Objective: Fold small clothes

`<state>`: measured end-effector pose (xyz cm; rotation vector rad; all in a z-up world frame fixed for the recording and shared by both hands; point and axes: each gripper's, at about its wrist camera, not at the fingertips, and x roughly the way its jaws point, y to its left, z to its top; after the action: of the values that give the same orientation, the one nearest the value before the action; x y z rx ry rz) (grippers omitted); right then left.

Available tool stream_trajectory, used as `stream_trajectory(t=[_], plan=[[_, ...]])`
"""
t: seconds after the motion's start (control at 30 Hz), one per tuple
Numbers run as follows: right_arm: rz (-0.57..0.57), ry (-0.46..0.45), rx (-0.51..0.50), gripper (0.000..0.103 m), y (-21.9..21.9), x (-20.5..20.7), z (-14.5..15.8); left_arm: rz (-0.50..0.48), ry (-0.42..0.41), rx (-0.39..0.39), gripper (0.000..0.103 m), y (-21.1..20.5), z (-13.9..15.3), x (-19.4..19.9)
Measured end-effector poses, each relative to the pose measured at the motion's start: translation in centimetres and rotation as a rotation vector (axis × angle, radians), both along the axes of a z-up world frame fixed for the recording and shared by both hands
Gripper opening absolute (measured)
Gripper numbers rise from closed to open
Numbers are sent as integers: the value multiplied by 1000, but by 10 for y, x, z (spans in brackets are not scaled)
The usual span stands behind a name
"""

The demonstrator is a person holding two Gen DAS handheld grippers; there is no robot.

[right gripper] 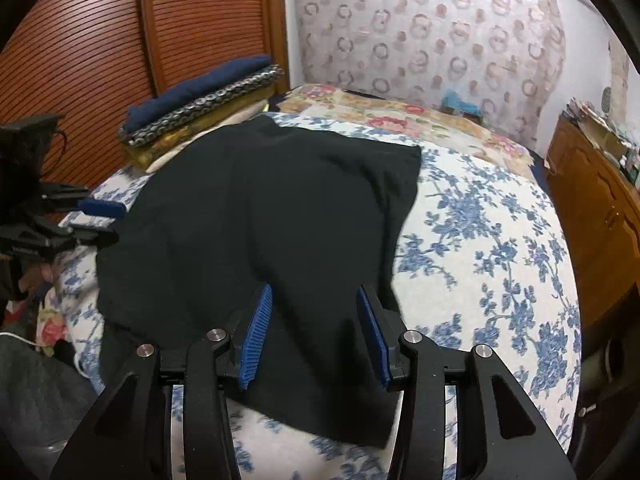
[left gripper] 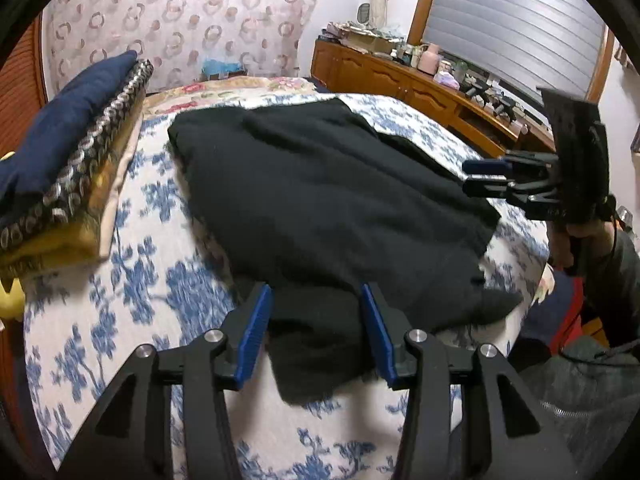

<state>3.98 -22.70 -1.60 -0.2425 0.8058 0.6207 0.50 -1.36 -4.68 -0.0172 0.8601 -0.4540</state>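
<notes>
A black garment [left gripper: 320,184] lies spread on the blue-flowered bedspread [left gripper: 160,288]. My left gripper [left gripper: 316,292] stands open low over its near corner, a flap of black cloth lying between the blue pads [left gripper: 256,332] without being pinched. In the right wrist view the same garment [right gripper: 260,208] fills the middle, and my right gripper [right gripper: 314,290] is open over its near edge, the cloth loose between the pads. Each gripper shows in the other's view: the right gripper [left gripper: 468,178] at the garment's right edge, the left gripper [right gripper: 120,223] at its left edge.
A stack of folded clothes [left gripper: 68,160], navy on top, sits at the bed's left side by a slatted wooden door [right gripper: 80,60]. A cluttered wooden dresser [left gripper: 400,76] runs along the right. A person's hand [left gripper: 576,240] holds the right gripper.
</notes>
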Motion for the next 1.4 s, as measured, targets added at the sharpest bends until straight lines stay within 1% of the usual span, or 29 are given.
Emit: stream_trajectory(t=[0.07, 0.17, 0.2, 0.27, 0.43, 0.47, 0.5, 0.53, 0.57, 0.63, 0.7, 0.77, 0.83, 1.0, 1.17, 1.27, 1.4], plan=[[15, -9, -7, 59, 5, -7, 1, 5, 13, 0, 46, 1, -4, -3], [32, -12, -4, 64, 11, -14, 2, -1, 48, 8, 46, -2, -12, -5], [41, -13, -4, 64, 13, -17, 2, -8, 56, 15, 46, -3, -14, -6], [58, -14, -6, 65, 17, -21, 2, -14, 49, 27, 47, -3, -15, -10], [91, -7, 0, 66, 25, -30, 1, 10, 50, 12, 46, -1, -15, -15], [95, -6, 2, 66, 26, -32, 1, 4, 42, 15, 27, -2, -13, -16], [98, -7, 5, 66, 28, -33, 2, 5, 25, 14, 16, -2, -11, -18], [104, -7, 9, 66, 28, -35, 2, 19, 7, 12, 10, -1, -7, -20], [111, -7, 12, 67, 29, -37, 2, 34, -20, -11, 7, 4, 1, -24], [114, -16, 8, 67, 30, -40, 3, 57, -75, -61, 6, 14, 18, -33], [105, -15, 9, 67, 28, -41, 2, 82, -121, -74, 5, 23, 34, -41], [95, -18, 14, 67, 24, -42, 3, 107, -140, -108, 5, 36, 45, -48], [78, -14, 16, 67, 18, -43, 2, 133, -151, -107, 5, 45, 49, -52], [83, -1, 38, 68, 15, -47, 3, 173, -111, -86, 5, 63, 36, -49], [144, 5, 57, 68, 37, -52, 5, 214, -92, -74, 5, 75, 28, -55], [199, 21, 54, 70, 55, -58, -2, 223, -53, -69, 5, 77, 16, -52], [254, 54, 30, 70, 74, -63, -16, 222, -47, -75, 5, 76, 13, -51]])
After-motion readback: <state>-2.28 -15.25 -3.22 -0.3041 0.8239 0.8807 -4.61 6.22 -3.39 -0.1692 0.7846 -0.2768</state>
